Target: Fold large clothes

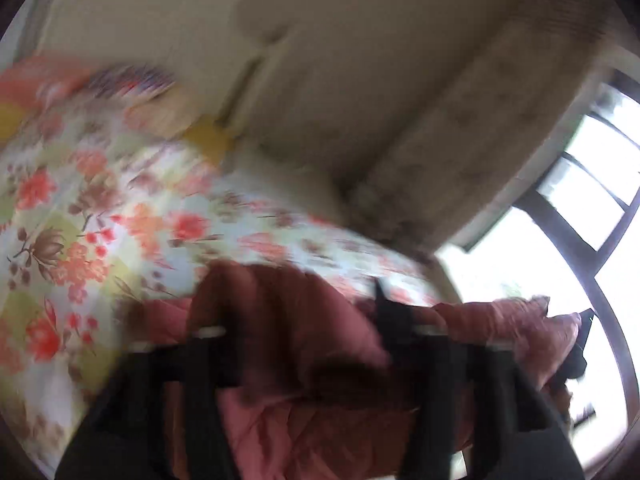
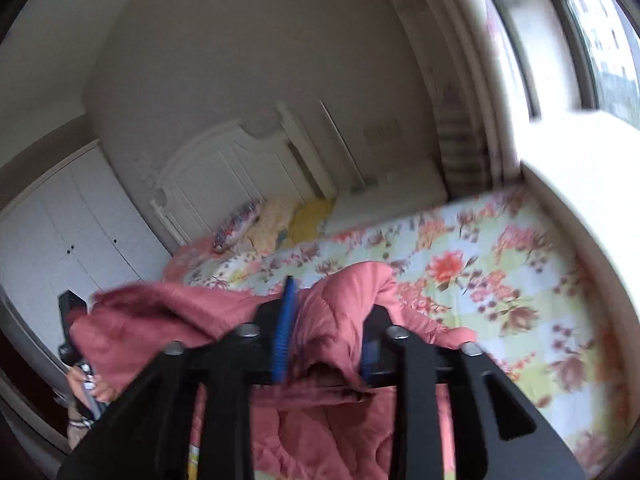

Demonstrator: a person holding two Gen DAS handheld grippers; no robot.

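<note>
- While both grippers are up over the bed (image 2: 480, 272), a pink quilted garment (image 2: 180, 320) hangs stretched between them, its lower part trailing down toward the floral sheet
- right gripper (image 2: 332, 300): jaws stand fairly wide, blue pads (image 2: 282, 332) visible, a thick bunch of the garment fills the gap and humps up above the fingertips; can't tell if the pads actually pinch it or the fabric just sits between them
- left gripper (image 1: 294, 300): frame heavily motion-blurred; jaws also apart, garment draped over and between the fingers, one finger mostly buried in fabric; grip vs. loose drape, can't tell
- from the right wrist view the left gripper shows at the far left edge, tilted, with the garment's edge beside it; a hand (image 2: 96, 388) is wrapped round its handle below
- garment location: mostly in the air at the near edge of the bed, between the two grippers, folds sagging in the middle
- bed: floral sheet in red, green, pale blue; pillows (image 2: 236, 228) piled at the far end against a white headboard (image 2: 224, 168)
- white wardrobe (image 2: 60, 232) left of the headboard, window (image 2: 608, 48) on the right, very bright
</note>
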